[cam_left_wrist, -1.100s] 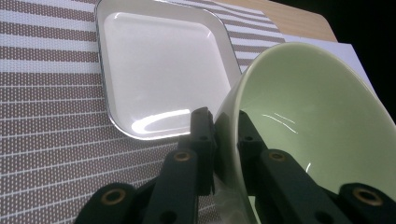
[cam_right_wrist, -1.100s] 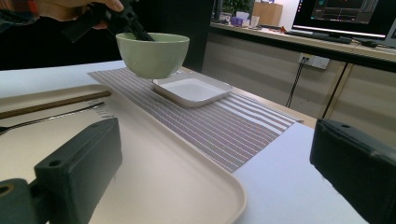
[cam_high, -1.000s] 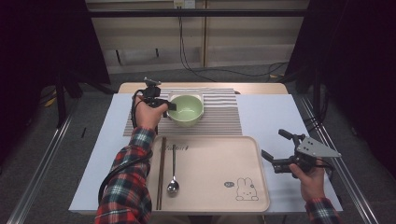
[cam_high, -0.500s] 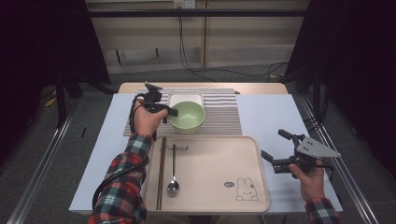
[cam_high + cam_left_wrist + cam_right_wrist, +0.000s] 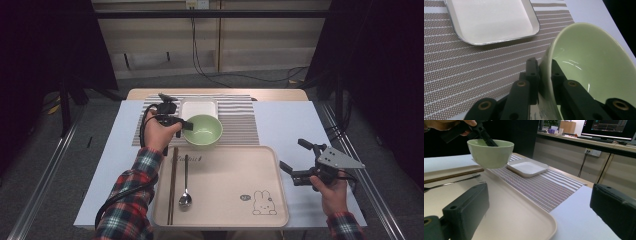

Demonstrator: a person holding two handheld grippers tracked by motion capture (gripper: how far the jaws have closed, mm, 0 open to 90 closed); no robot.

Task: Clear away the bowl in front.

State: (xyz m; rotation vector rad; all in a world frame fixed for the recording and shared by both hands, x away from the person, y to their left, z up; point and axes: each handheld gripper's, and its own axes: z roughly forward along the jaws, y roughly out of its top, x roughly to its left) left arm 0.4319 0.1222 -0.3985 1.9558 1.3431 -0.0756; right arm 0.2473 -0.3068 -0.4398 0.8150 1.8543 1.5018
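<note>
At the far left corner of the beige tray [image 5: 280, 200], in the high view, a green bowl [image 5: 202, 131] is gripped at its left rim by the left gripper [image 5: 184, 124], with the bowl over the striped placemat [image 5: 240, 122] and its near edge close to the tray's far rim. Just beyond the bowl, a white rectangular dish [image 5: 198, 106] is seen on the placemat. On the tray's left part, chopsticks [image 5: 172, 185] and a spoon [image 5: 185, 187] are laid side by side. Off the tray's right edge, the right gripper [image 5: 296, 161] is held with its jaws spread and nothing between them.

In the left gripper view, the bowl's [image 5: 596, 67] wall is pinched between the two black jaws, one inside and one outside. The white dish [image 5: 491, 20] lies beyond on the placemat [image 5: 461, 70].

In the right gripper view, the bowl [image 5: 490, 152] is seen lifted clear above the tray's [image 5: 511, 215] far edge, clamped by the left gripper [image 5: 487, 140]. The dish [image 5: 527, 168] rests on the placemat [image 5: 544, 187] behind it. The right gripper's own jaws stand wide apart, empty.
</note>
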